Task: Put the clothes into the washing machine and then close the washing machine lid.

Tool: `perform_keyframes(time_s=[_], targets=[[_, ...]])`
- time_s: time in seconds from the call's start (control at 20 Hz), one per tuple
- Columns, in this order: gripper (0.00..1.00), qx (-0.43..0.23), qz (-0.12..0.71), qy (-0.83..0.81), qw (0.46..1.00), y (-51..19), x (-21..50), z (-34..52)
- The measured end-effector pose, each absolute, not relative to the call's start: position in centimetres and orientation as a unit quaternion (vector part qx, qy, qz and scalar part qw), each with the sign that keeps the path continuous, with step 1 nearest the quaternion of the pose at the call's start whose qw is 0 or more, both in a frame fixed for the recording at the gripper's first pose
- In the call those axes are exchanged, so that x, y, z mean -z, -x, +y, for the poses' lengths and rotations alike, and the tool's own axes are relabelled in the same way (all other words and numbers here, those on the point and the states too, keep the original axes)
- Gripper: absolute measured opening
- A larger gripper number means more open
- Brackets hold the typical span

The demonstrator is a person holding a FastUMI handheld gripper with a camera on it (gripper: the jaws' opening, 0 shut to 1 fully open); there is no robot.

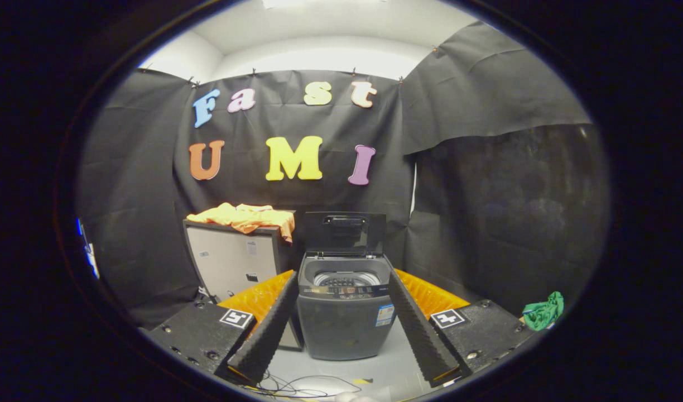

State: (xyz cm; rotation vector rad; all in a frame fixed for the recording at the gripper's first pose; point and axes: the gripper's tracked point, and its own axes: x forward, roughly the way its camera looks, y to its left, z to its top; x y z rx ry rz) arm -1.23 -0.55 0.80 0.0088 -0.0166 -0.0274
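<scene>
Spread wide and empty, the hand-held gripper [344, 329] frames a dark grey top-loading washing machine [344, 321] with its lid [345, 233] raised; crumpled orange clothes [246, 216] lie on the cabinet [232, 268] beside it, so a loose pinch might drop them outside the drum

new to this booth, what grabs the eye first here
A grey top-loading washing machine stands beyond the open fingers of the tool, its lid raised upright. An orange garment lies on the white cabinet beside the machine. A crumpled green cloth sits off to the other side.
</scene>
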Motion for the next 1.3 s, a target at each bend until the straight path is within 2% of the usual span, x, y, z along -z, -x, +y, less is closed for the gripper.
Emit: perform_keyframes(time_s=[0.35,0.6,0.8,1.05,1.3], targets=[[1.0,0.017,-0.004,-0.005,1.0,0.4,-2.5,0.3],[1.0,0.016,-0.005,-0.013,1.0,-2.2,-6.9,1.5],[1.0,0.018,0.006,-0.019,1.0,-7.1,-11.6,3.3],[1.0,-0.011,-0.003,-0.023,1.0,-14.8,-19.1,9.3],[1.0,-0.066,0.023,-0.029,0.997,-23.6,-23.5,18.0]])
